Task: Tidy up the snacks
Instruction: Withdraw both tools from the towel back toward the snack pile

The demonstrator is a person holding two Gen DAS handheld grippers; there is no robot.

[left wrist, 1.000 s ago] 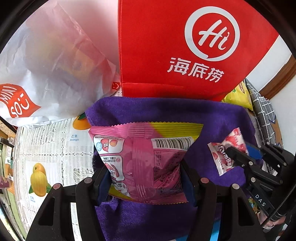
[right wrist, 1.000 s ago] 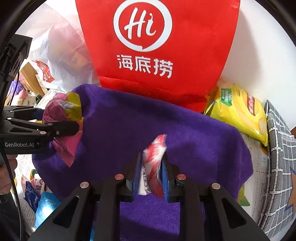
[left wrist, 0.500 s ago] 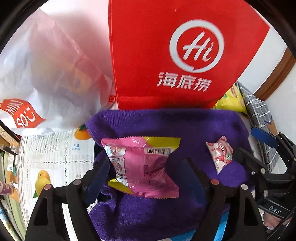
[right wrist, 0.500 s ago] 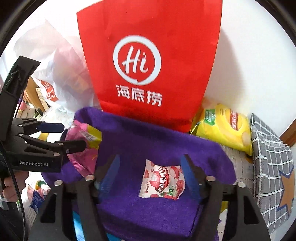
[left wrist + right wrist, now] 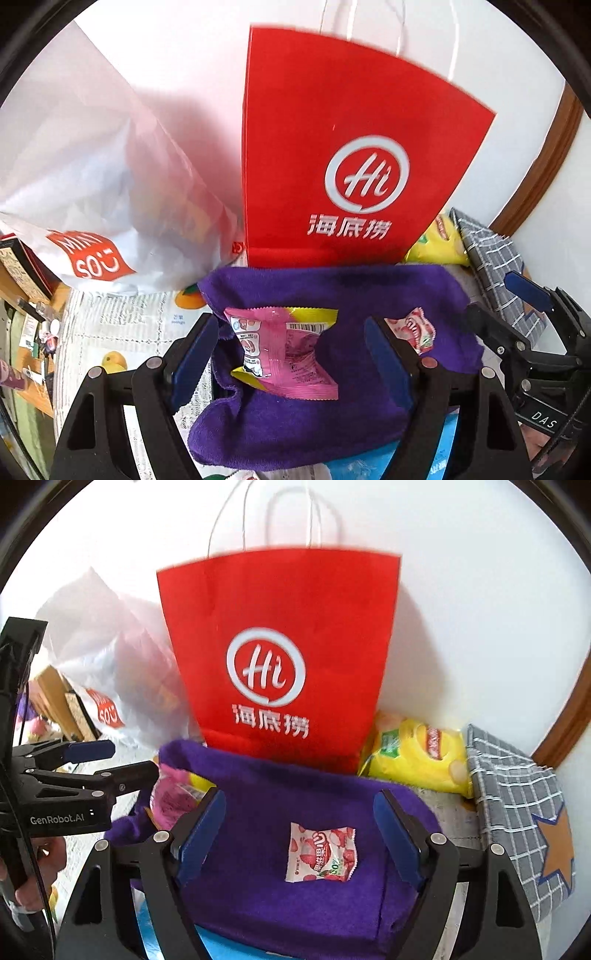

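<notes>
A pink and yellow snack packet (image 5: 291,362) lies on a purple towel (image 5: 332,288). My left gripper (image 5: 290,328) hovers open above it, its pads clear on both sides. To the right, a small strawberry-print packet (image 5: 321,853) lies flat on the same purple towel (image 5: 277,786). My right gripper (image 5: 301,801) hangs over that packet with its jaws opening and not touching it. The right wrist view also shows the left gripper (image 5: 125,758) at the left, with the pink packet (image 5: 173,797) beside it. The right gripper (image 5: 498,299) appears at the right edge of the left wrist view.
A red paper bag (image 5: 280,627) with white handles stands upright against the wall behind the towel. A white plastic bag (image 5: 92,166) is to its left, a yellow chips bag (image 5: 417,760) and a grey checked cloth (image 5: 517,805) to its right. A fruit-print tablecloth (image 5: 110,332) covers the table.
Both grippers have let go of their packets, which now lie on the purple towel. Both have opened wide, risen and drawn back, so more of the red bag shows.
</notes>
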